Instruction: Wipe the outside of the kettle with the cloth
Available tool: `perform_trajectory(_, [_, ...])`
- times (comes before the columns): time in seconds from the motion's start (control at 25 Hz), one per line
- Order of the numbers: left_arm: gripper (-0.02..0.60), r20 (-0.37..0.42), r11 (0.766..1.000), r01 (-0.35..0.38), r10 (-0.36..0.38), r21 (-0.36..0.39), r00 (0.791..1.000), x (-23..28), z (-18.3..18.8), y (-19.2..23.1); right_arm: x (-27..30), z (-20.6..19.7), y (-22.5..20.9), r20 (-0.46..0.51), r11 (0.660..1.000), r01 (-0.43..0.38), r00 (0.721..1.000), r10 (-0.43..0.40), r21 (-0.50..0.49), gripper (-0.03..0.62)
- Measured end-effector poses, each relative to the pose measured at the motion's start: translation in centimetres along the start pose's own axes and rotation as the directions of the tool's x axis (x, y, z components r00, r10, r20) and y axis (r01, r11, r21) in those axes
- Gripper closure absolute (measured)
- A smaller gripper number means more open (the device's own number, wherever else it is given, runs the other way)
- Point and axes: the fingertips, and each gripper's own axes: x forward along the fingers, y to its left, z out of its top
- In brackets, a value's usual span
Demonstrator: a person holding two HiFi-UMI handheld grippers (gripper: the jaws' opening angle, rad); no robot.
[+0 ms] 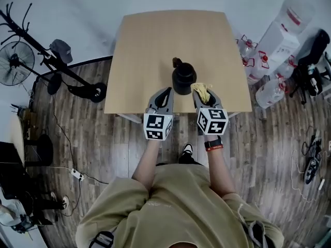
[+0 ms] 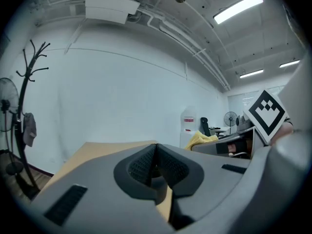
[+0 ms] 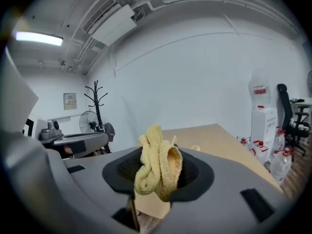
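Step in hand, as judged: cloth taken up, wipe about to begin or barely begun; your right gripper [image 1: 206,97] has its fingers clamped on the yellow cloth [image 3: 157,165], which bunches up out of them in a thick fold; your left gripper [image 2: 156,152] has its fingers pressed together with nothing between them; the dark kettle [image 1: 183,79] stands on the counter [image 1: 155,40] near the counter's lower edge, at the centre of the head view, just above and between the two grippers; the cloth sits just beside the kettle's lower right side; next move likely calls for you to press the bunched cloth flat against the kettle's wall and sweep round it; the left gripper may need to brace the kettle so it does not slide or tip, and its fingers would have to part to take the handle; hard to make out: whether cloth and kettle touch, as the head view is too small there; neither gripper view shows the kettle, both looking out over the counter to the far wall; the kettle's handle, spout and lid read only as one dark mass from above.
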Motion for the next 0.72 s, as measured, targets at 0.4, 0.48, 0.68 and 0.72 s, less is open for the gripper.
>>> perform_trajectory(0.4, [0.557, -0.039, 0.991, -0.125, 0.123, -0.039, 0.992, 2.5, -1.9, 8.6, 9.9, -2.6, 5.6, -0.145, 0.987, -0.155, 0.978, 0.148, -0.038, 0.430])
perform_trajectory(0.48, [0.557, -0.045, 0.992, -0.121, 0.119, -0.040, 0.992, 2.9, -2.3, 10.2, 11.5, -3.2, 6.3, -0.154, 0.990, -0.140, 0.979, 0.134, -0.030, 0.430])
perform_trajectory(0.68, [0.557, -0.043, 0.993, -0.109, 0.107, -0.047, 0.993, 3.8, -2.2, 14.2, 15.7, -4.3, 8.1, -0.176, 0.994, -0.108, 0.979, 0.102, -0.029, 0.430])
perform_trajectory(0.72, [0.557, -0.044, 0.993, -0.106, 0.104, -0.048, 0.994, 3.9, -2.3, 15.0, 16.5, -4.6, 8.5, -0.184, 0.994, -0.104, 0.978, 0.097, -0.028, 0.430])
